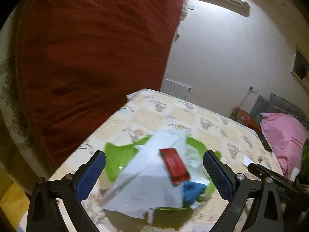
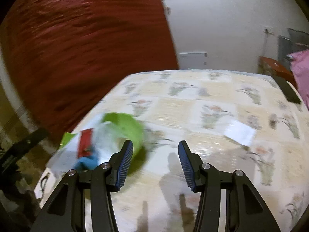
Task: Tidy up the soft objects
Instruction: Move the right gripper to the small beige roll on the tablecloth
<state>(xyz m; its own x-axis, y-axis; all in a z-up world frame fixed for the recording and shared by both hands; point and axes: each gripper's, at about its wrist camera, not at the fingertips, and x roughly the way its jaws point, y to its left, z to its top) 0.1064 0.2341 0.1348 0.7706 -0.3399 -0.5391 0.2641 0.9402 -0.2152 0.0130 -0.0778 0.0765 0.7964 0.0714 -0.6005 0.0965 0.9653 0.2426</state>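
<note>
Our left claw (image 1: pixel 154 171) is spread wide around the white cloth (image 1: pixel 146 185); our right claw (image 2: pixel 155 164) is released, cloth to its left.

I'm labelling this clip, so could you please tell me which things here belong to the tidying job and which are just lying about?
Job:
green bowl
white cloth
red packet
blue cloth

Lying about:
white paper
pink fabric
red curtain
dark flat object
</note>
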